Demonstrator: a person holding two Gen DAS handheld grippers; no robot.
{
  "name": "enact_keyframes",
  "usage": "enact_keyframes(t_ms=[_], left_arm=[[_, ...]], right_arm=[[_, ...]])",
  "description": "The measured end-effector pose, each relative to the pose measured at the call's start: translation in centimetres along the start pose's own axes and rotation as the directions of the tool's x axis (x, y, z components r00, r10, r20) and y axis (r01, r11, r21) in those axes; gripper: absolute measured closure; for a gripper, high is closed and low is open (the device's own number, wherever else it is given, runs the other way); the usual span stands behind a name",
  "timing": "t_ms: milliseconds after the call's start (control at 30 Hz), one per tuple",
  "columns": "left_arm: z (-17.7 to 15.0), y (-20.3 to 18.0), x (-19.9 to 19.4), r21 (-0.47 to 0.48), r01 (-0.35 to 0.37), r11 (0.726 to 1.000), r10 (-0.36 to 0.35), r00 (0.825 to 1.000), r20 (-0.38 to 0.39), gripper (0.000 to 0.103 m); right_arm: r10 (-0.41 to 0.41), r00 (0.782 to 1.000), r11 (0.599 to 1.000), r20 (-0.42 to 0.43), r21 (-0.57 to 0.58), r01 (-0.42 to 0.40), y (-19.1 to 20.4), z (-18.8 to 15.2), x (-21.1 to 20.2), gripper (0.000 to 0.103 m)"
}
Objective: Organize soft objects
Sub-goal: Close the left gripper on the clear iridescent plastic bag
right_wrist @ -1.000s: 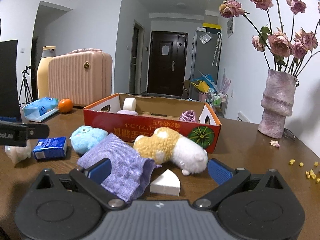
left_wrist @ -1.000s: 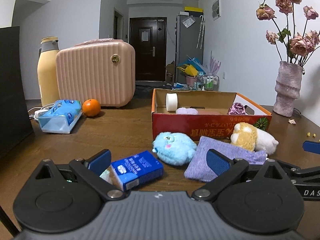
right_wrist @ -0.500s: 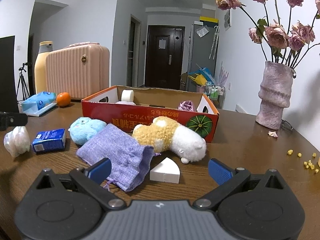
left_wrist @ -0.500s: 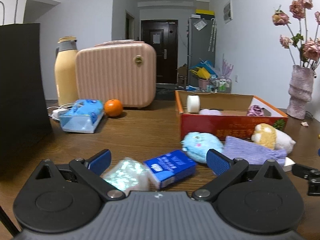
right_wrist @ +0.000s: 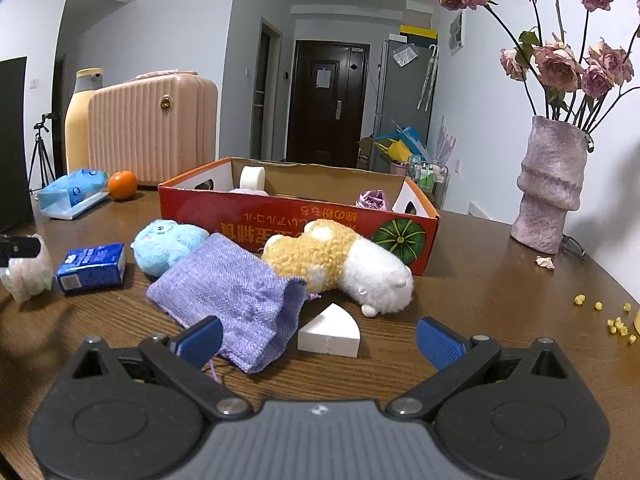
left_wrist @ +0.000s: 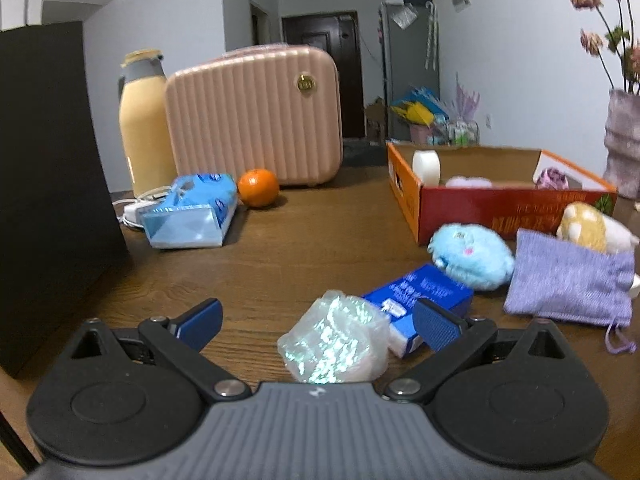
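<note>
A: A dark wood-grain worktop (right_wrist: 480, 280) in a white-walled room. What lies nearest?

B: The left claw (left_wrist: 316, 320) stands wide, and a crinkly, shimmering plastic-wrapped bundle (left_wrist: 334, 344) sits on the wood between its fingers, nearer the right one, with no visible grip on it. A second ago that bundle was hidden low at the left finger; the claw has since swung left.

A: And the other one?

B: The right claw (right_wrist: 318, 334) is wide too, holding nothing. A white wedge-shaped sponge (right_wrist: 329, 333) lies between its fingers, and the woven lilac pouch (right_wrist: 230, 290) reaches to its left finger. This view is lower and closer than before.

A: Further on?

B: A glossy blue tissue pack (left_wrist: 418, 300) touches the bundle. Behind it come a fluffy blue plush (left_wrist: 472, 256) and a curly yellow-and-white plush (right_wrist: 340, 264), which leans on the pouch.

A: Then the box?

B: Yes, a red cardboard box (right_wrist: 296, 228), holding a white roll (right_wrist: 253, 177) and a purple fabric flower (right_wrist: 373, 199). Far left stands a ribbed pink case (left_wrist: 256, 116) with an orange (left_wrist: 258, 187) beside it; far right, a rough vase (right_wrist: 550, 184) of dried roses.
</note>
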State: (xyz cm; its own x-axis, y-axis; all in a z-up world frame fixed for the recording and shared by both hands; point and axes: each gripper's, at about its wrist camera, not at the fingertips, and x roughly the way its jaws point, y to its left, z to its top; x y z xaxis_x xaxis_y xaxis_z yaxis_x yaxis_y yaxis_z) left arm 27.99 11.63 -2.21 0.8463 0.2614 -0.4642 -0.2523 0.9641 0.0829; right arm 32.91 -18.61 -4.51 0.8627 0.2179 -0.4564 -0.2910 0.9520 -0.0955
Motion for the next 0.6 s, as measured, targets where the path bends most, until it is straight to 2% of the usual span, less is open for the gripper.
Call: enact_keyframes(t_ms=[167, 267, 400, 533, 600], left_arm=[[-0.3, 0.7, 1.7, 0.023, 0.032, 0.999, -0.031, 0.998, -0.054, 0.000], [-0.4, 1.0, 2.7, 0.029, 0.047, 0.998, -0.044, 0.996, -0.083, 0.006], [-0.5, 1.4, 3.2, 0.012, 0.073, 0.997, -0.071, 0.991, -0.109, 0.022], [-0.7, 1.0, 3.6, 0.036, 0.083, 0.996, -0.078, 0.988, -0.137, 0.056], [-0.7, 1.1, 4.0, 0.028, 0.095, 0.995, -0.089, 0.982, -0.164, 0.059]], right_arm=[[0.000, 1.000, 1.000, -0.004, 0.000, 0.000, 0.0, 0.0, 0.1, 0.000], [0.001, 1.000, 1.000, -0.008, 0.001, -0.001, 0.0, 0.0, 0.2, 0.000], [0.000, 1.000, 1.000, -0.008, 0.001, 0.000, 0.0, 0.0, 0.2, 0.000], [-0.001, 1.000, 1.000, -0.008, 0.000, 0.001, 0.0, 0.0, 0.2, 0.000], [-0.001, 1.000, 1.000, -0.007, 0.000, 0.001, 0.0, 0.0, 0.1, 0.000]])
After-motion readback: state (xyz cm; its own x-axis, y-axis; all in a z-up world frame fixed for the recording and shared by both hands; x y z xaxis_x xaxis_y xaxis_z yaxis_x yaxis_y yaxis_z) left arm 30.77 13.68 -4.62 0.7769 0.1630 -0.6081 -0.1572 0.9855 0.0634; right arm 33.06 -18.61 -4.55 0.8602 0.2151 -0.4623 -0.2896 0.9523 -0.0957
